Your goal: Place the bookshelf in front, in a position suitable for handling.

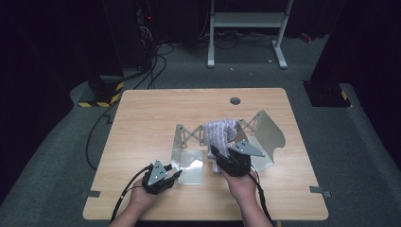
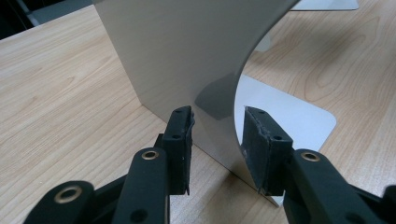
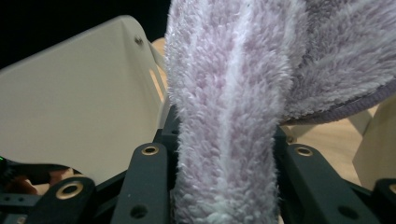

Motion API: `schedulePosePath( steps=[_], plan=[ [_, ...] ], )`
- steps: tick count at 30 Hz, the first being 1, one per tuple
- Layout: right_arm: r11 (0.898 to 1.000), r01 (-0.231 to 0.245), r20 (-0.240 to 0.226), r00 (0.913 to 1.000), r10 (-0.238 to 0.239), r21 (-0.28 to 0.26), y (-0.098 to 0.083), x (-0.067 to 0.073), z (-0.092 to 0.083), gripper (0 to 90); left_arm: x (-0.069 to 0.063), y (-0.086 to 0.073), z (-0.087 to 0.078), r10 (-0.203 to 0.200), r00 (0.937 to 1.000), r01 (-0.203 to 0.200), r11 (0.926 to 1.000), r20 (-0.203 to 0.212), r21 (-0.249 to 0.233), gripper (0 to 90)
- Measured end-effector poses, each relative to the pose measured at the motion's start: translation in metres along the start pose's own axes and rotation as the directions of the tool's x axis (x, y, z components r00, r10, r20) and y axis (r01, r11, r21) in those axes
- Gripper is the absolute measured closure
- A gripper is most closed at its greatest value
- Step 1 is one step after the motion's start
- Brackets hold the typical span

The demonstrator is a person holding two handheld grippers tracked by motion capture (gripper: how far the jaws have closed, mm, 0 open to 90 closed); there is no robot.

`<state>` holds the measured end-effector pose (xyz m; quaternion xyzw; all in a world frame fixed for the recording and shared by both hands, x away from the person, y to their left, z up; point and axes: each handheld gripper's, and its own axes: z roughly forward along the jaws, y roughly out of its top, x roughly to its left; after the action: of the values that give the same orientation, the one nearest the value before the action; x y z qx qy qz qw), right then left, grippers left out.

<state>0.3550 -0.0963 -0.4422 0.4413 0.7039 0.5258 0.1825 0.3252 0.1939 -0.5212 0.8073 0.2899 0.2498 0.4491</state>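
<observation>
Fluffy lilac towel (image 3: 224,140) between right claw (image 3: 226,186) jaws

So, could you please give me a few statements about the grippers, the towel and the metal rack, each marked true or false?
1. The right gripper is shut on the fluffy lilac towel. True.
2. The towel lies flat on the bare table, away from the rack. False: it is draped over the metal rack in the high view.
3. The left gripper has the edge of the rack's left metal plate between its jaws. True: whether the pads press on it is unclear.
4. The left gripper holds a corner of the towel. False: only metal sits between its jaws.
5. The rack is folded flat on the table. False: its end plates stand upright.
</observation>
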Motion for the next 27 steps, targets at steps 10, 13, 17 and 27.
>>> schedulePosePath(
  steps=[10,13,17,27],
  plan=[
    [0.99,-0.032,0.044,0.9987,0.026,0.139,-0.034,-0.011,0.027,65.2,0.0,0.0,0.0,0.002,1.0,-0.002,1.0,0.003,0.001,63.5],
    [0.977,-0.046,0.055,0.9979,0.035,0.21,-0.046,-0.015,0.039,65.2,0.0,0.0,0.0,0.002,1.0,-0.002,1.0,0.002,0.0,63.6],
    [0.958,-0.038,0.067,0.9976,0.02,0.284,-0.06,-0.017,0.051,65.0,0.0,0.0,0.0,0.002,1.0,-0.002,1.0,0.002,0.0,63.5],
    [0.966,-0.029,0.06,0.9981,0.014,0.257,-0.052,-0.012,0.044,65.0,-0.001,0.0,0.0,-0.002,1.0,0.002,1.0,0.003,0.002,64.3]
  ],
)
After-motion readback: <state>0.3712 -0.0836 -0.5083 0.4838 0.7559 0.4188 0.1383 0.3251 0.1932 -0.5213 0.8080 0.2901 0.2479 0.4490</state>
